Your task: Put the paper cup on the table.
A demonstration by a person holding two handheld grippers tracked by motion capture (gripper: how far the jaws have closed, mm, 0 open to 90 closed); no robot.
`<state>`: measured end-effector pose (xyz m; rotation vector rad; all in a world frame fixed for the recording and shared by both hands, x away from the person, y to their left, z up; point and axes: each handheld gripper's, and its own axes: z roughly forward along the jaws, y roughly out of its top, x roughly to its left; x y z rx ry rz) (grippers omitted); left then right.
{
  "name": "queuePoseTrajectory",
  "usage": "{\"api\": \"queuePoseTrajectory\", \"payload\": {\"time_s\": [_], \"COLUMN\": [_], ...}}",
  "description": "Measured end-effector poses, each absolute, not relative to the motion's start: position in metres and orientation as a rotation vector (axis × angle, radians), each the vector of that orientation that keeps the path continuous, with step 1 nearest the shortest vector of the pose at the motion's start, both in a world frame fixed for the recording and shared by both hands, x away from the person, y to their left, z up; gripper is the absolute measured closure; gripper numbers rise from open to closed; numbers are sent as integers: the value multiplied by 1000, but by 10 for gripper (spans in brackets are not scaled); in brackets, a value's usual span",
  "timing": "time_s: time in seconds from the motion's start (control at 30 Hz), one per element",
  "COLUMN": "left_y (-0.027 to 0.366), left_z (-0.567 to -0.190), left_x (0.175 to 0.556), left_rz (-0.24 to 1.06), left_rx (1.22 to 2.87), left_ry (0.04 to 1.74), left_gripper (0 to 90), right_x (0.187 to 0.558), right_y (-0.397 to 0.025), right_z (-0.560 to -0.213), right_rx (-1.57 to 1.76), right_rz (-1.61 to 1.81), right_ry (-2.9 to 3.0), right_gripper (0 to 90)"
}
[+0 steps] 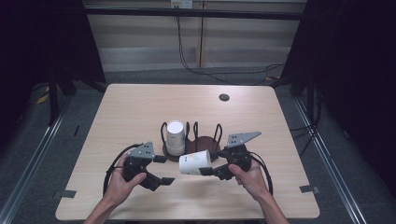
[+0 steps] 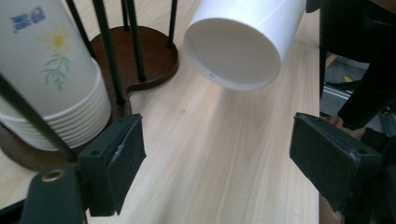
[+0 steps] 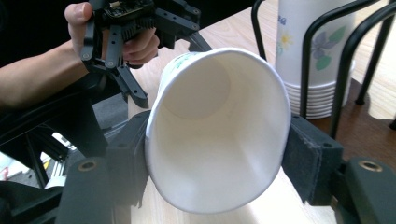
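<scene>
Right gripper [image 1: 208, 171] pinches the paper cup [image 1: 195, 162] sideways near the desk's [image 1: 140, 107] front edge, squeezing its rim oval, likely to keep it from slipping. Left gripper [image 1: 162, 169] waits spread wide, facing the cup's base. Beyond, mid-desk, the wire rack [image 1: 192, 140] cages the cup stack [image 1: 175, 137] upright.

stack of cups [image 1: 175, 136] in holder [image 1: 205, 142] (left slot) | loose cup [image 1: 195, 162] just before holder, mid-table [image 1: 140, 107]

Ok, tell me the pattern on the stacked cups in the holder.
White stacked cups with a yellow flower, green leaves and blue print; clearest in the left gripper view.
</scene>
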<state>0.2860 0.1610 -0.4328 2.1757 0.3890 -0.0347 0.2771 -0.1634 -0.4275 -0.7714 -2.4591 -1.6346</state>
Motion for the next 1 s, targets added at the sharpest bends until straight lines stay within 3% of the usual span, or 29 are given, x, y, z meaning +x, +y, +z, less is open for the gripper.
{"api": "queuePoseTrajectory", "payload": {"time_s": [0.47,1.0], "left_y": [172,174], "left_z": [-439,-440], "left_x": [291,291], "left_rz": [19,25], "left_rx": [2173,2191], "left_ry": [496,496], "left_gripper": [180,180], "right_x": [273,270], "right_y": [-191,-224], "right_z": [-418,-416], "right_rx": [-889,-989], "right_rz": [-1566,-1453], "right_ry": [-2525,-2589], "right_gripper": [319,319]}}
